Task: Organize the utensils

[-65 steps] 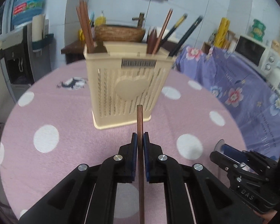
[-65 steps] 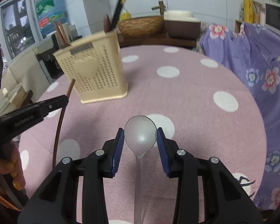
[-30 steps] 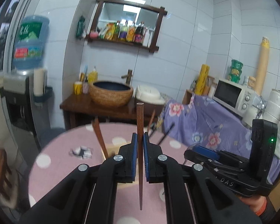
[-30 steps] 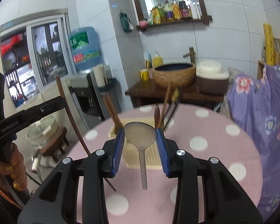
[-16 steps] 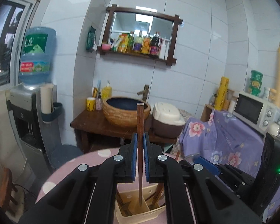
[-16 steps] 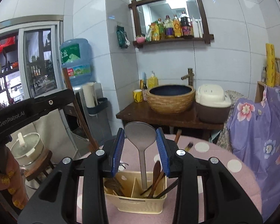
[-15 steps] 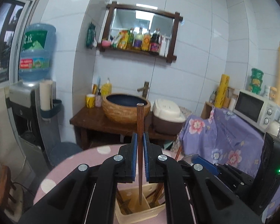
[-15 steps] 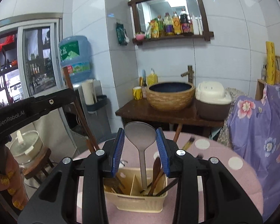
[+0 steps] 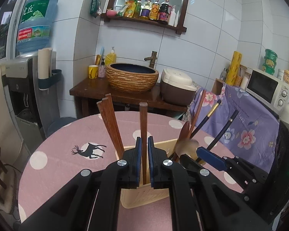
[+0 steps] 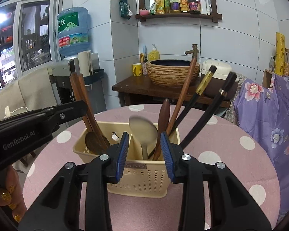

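A cream slotted utensil holder (image 10: 142, 179) stands on the pink dotted table (image 9: 54, 165). My left gripper (image 9: 144, 161) is shut on an upright brown chopstick (image 9: 143, 123) whose lower end dips into the holder (image 9: 144, 196). My right gripper (image 10: 144, 154) hovers at the holder's near rim with its jaws apart. A pale spoon (image 10: 143, 130) stands blurred just ahead of the pads, a slim gap on each side, its handle down in the middle compartment. Brown chopsticks (image 9: 109, 123), wooden spoons and black chopsticks (image 10: 202, 104) fill the other compartments. The left gripper (image 10: 81, 108) reaches in from the left.
Behind the table stands a wooden sideboard with a woven basin (image 9: 132, 77) and a rice cooker (image 9: 176, 90). A water dispenser (image 9: 25, 77) is at the left. A purple flowered cloth (image 9: 250, 119) and a microwave (image 9: 267, 88) are at the right. A person's hand (image 10: 7, 196) holds the left gripper.
Both grippers have come down onto the holder. The chopstick's lower end has gone into it. The spoon has slipped forward out of the right pads, handle into the holder.
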